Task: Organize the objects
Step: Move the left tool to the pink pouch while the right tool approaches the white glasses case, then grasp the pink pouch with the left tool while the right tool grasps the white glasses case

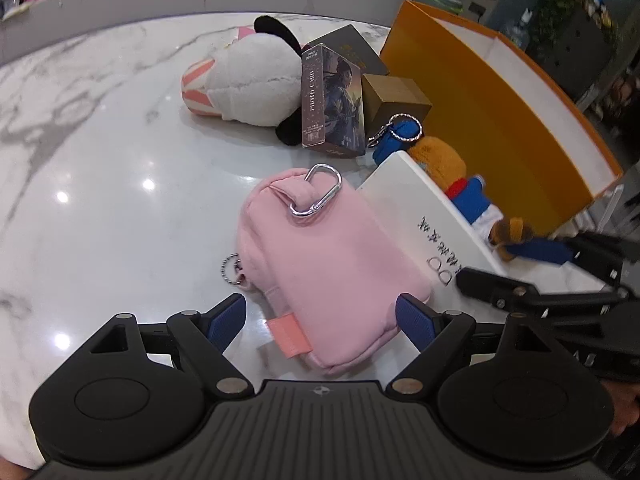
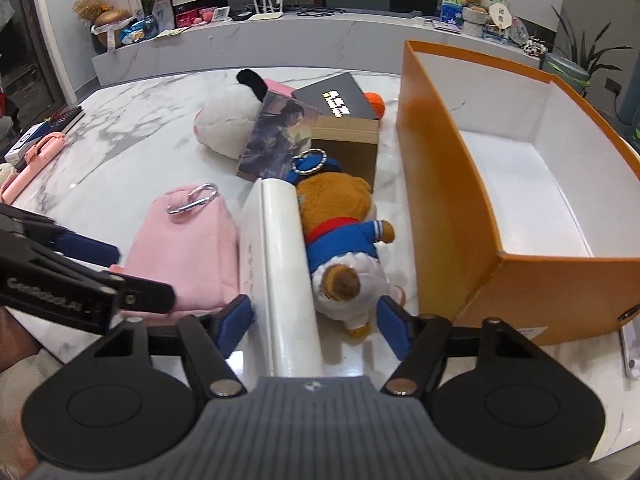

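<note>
Left wrist view: the left gripper stood low over the marble table, its blue fingers spread wide to either side of the near end of the pink pouch. The right pad lay against or just beside the pouch's corner; the left pad stood clear of it. Nothing was held. A carabiner sat at the pouch's far end and a bead chain trailed from its left side. A white box lay just beside the pouch, with a bear beyond it and the orange bin behind. The right gripper's black fingers showed at the right edge.

Right wrist view: the right gripper bracketed the near end of the white box and the bear's feet together. The jaws stood partly open, gaps visible at both pads, so no grip was established. The bear lay touching the box on its right, between box and bin. The bin stood open and appeared empty. A card box, a brown carton and a white plush remained farther back.

Risks, as judged:
- The right jaws closing here could trap box and bear together, giving an uneven hold and a dropped item.
- The pouch is soft; a pinch at its end could let it sag or slip, and the chain could drag.
- The two grippers were close together and could collide on lifting.
</note>
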Tool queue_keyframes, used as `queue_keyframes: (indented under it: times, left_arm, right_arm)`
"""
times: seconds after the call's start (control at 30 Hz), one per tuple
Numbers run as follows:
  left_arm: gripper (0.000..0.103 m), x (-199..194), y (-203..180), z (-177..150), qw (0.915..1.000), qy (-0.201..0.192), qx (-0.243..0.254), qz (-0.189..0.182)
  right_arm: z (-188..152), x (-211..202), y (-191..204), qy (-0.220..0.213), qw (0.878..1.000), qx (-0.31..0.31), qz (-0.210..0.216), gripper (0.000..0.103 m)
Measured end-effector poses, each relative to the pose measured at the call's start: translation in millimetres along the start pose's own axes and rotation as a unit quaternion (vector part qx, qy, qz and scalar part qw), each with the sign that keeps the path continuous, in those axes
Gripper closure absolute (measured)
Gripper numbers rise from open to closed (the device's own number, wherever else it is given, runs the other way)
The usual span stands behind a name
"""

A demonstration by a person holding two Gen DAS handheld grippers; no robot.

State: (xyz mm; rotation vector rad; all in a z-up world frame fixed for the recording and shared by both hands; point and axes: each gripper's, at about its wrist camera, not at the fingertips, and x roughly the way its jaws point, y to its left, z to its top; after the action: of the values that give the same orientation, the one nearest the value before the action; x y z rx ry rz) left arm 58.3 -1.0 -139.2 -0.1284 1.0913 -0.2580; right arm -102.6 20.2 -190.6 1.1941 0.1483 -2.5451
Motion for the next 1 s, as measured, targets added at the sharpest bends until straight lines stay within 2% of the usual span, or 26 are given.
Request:
queue_keyframes:
  times: [0.13, 0.2, 0.27, 0.37, 0.43, 0.63, 0.67, 0.7, 0.73, 0.8, 0.93, 1.0]
  left_arm:
    - [0.004, 4.2, 1.9, -1.6, 0.9996, -0.002, 0.0, -0.027]
    - [0.007, 7.5, 4.8, -3.5, 0.9991, 0.007, -0.005, -0.042]
    - [0.009, 8.7, 11.1, -5.0, 0.9983, 0.01, -0.015, -0.055]
    - [0.021, 6.5, 21.3, -2.8, 0.9976, 0.025, -0.015, -0.062]
    - [0.029, 1.2, 30.8, 0.1, 0.9981, 0.035, -0.005, -0.052]
    - [0.03, -19.1, 69.0, 7.6, 0.9987, 0.051, 0.008, 0.001]
    - [0.029, -22.8, 71.4, 7.6, 0.9987, 0.049, 0.014, 0.004]
    - [0.024, -26.0, 73.5, 7.5, 0.9988, 0.046, 0.015, 0.006]
    - [0.012, -27.6, 75.1, 8.3, 0.9989, 0.045, 0.01, 0.007]
    - [0.001, -29.4, 75.6, 10.9, 0.9992, 0.037, -0.011, 0.011]
    - [0.0, -27.9, 70.1, 15.1, 0.9984, 0.009, -0.052, 0.021]
    - [0.0, -22.2, 66.3, 17.5, 0.9977, 0.009, -0.059, 0.032]
  right_arm:
    - [0.6, 2.6, -0.2, 0.007, 1.0, 0.005, 0.019, 0.048]
    - [0.0, 2.6, -2.1, 0.006, 0.999, 0.017, 0.036, 0.064]
    - [-0.4, 2.5, -0.5, 0.006, 0.999, 0.022, 0.039, 0.064]
    - [-1.1, 1.8, 6.3, 0.002, 0.999, 0.01, 0.031, 0.065]
    - [-0.9, 2.0, 7.9, 0.001, 0.999, 0.012, 0.037, 0.065]
    - [5.1, 8.4, 12.7, 0.002, 0.997, 0.04, 0.067, 0.067]
    - [6.6, 9.6, 13.4, 0.003, 0.997, 0.043, 0.066, 0.067]
    - [8.2, 11.0, 14.1, 0.005, 0.997, 0.046, 0.063, 0.064]
    - [9.5, 12.3, 15.7, 0.009, 0.997, 0.044, 0.058, 0.063]
    - [11.6, 14.4, 21.3, 0.011, 0.999, 0.024, 0.04, 0.044]
    - [14.5, 13.6, 36.0, -0.002, 0.999, -0.036, 0.006, 0.036]
    - [17.2, 15.0, 41.9, -0.005, 0.998, -0.059, -0.006, 0.033]
